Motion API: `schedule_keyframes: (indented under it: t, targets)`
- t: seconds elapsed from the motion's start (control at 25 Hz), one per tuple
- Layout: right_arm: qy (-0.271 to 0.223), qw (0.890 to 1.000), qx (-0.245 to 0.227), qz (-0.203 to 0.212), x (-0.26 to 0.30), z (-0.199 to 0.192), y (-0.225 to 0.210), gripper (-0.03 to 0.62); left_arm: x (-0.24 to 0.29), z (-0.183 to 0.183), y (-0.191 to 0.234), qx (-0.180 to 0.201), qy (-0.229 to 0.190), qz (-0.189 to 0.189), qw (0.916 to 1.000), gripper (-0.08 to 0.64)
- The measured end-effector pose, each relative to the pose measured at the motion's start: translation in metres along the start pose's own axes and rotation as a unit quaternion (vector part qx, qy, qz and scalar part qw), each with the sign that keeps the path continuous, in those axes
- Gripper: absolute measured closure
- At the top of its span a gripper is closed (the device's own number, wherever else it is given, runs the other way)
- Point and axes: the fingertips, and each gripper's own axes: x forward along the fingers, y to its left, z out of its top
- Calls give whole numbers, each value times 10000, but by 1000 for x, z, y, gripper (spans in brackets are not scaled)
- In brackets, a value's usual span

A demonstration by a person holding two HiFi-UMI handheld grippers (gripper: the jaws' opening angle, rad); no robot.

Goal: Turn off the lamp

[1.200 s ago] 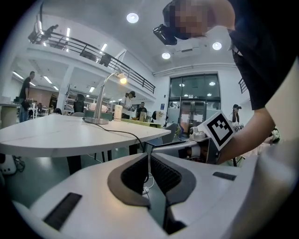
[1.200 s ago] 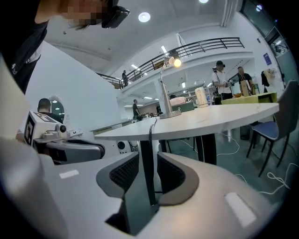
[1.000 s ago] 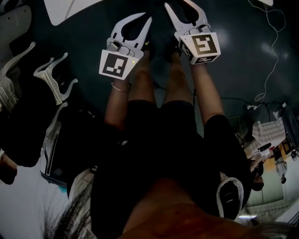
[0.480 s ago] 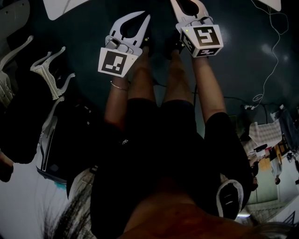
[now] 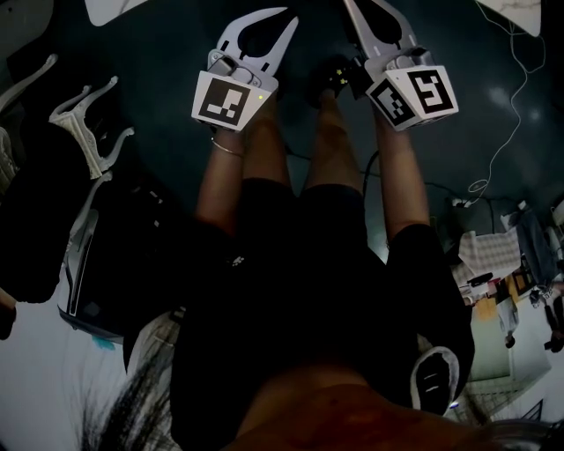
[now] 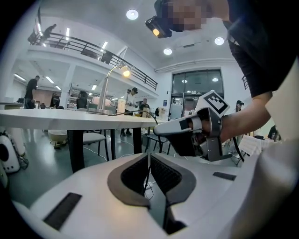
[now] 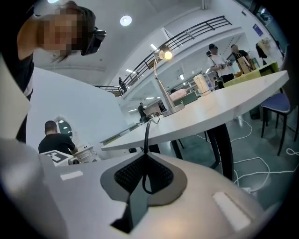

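While the lamp glows at its bent head, it stands on the long white surface, well apart from both tools. The left hand-held gripper shows only a thin slit between its pads, with nothing in it. The right hand-held gripper is pressed closed and empty. Round ceiling lights, a railed balcony and standing people fill the bright room beyond.
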Motion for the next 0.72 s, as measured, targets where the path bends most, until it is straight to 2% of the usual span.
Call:
schedule_keyframes:
  t: [0.16, 0.4, 0.56, 0.64, 0.72]
  targets:
    - [-158, 9995, 234, 139, -3, 13, 10, 580, 7, -2, -6, 147, 1, -122, 9998, 552]
    - [-272, 9982, 420, 328, -9, 24, 22, 580, 18, 5, -17, 173, -173, -346, 9991, 551]
    - [-307, 9972, 534, 412, -10, 24, 26, 580, 22, 6, -20, 206, -180, -354, 9990, 548]
    - [-317, 9969, 571, 431, -10, 23, 27, 580, 24, 6, -20, 195, -183, -365, 9990, 504]
    - [-330, 9968, 590, 427, -10, 22, 27, 580, 27, 6, -22, 228, -162, -430, 9987, 492]
